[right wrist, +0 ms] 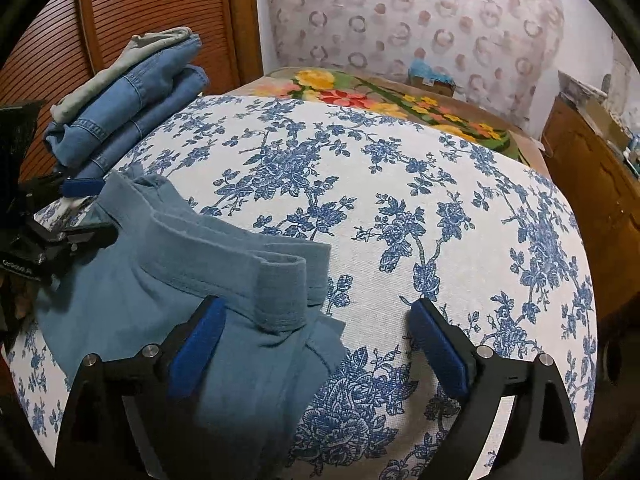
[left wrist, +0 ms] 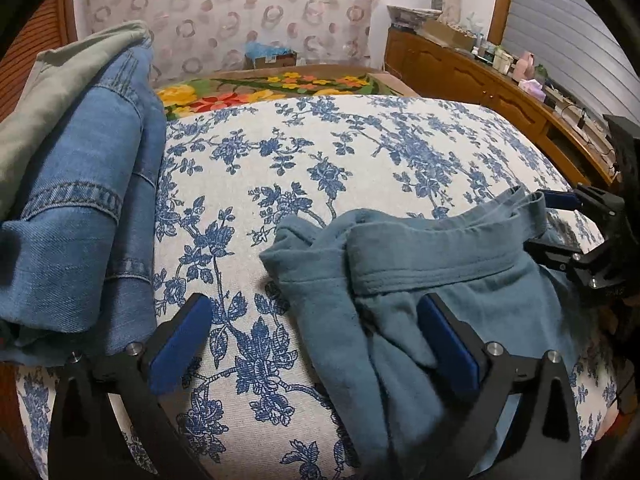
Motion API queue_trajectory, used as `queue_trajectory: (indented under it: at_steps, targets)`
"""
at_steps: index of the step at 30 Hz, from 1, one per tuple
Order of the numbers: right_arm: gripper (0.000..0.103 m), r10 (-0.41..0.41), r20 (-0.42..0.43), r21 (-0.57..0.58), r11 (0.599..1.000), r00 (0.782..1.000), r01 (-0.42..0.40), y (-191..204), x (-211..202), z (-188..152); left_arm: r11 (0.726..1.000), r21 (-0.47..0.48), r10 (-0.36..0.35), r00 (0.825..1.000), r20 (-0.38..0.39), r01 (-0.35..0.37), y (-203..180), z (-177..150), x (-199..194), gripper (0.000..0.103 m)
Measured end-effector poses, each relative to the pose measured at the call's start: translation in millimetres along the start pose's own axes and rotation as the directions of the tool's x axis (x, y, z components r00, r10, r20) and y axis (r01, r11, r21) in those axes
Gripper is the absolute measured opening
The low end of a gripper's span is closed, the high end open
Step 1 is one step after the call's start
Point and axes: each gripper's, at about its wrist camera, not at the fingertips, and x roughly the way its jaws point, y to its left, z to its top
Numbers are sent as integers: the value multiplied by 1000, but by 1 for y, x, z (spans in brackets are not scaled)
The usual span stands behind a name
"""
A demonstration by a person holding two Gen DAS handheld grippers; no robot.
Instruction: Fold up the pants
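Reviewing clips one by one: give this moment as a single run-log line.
left tool: open | right tool: open | blue pants: bunched on bed, unheld | folded stack: far corner

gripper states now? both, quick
Left gripper: open, holding nothing; teal pants lie slack between its jaws.
Right gripper: open, holding nothing, over the pants' waistband.

Circle-patterned wall (left wrist: pixel 224 20), a wooden sideboard (left wrist: pixel 472 76), and perhaps a louvred wardrobe door (right wrist: pixel 132 12).
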Motion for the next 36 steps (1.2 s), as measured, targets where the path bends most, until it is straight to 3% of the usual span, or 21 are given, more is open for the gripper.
queue_trajectory:
  at_steps: [9, 17, 24, 26, 31, 34, 36]
  targets:
    - [95, 4, -27, 33, 999, 1000, -3, -3, -7, -2, 1000, 1, 0, 1000, -1, 0, 0, 0, 1, 103]
    - [94, 11, 34, 49, 999, 999, -12, 13, -56, -31, 1000, 0, -1, 1000, -6, 1, 0, 0, -5, 103]
    - [87, 30, 38, 74, 997, 999, -33, 23, -82, -65, 997, 27, -68, 995, 66, 67, -14, -20, -47, 102]
    - [80, 40, 35, 89, 995, 999, -43, 23, -87, -74, 996, 27, -92, 993, 79, 90, -17, -30, -59, 102]
    - [66, 57, 30, 108, 992, 998, -60, 26, -91, -87, 992, 31, -126, 988, 91, 124, -25, -56, -82, 90]
    - [60, 61, 35, 115, 991, 998, -65, 27, -91, -92, 990, 24, -143, 986, 85, 142, -27, -69, -85, 78]
    - [57, 59, 43, 117, 991, 997, -63, 28, -91, -93, 989, 17, -150, 986, 69, 149, -28, -76, -84, 64]
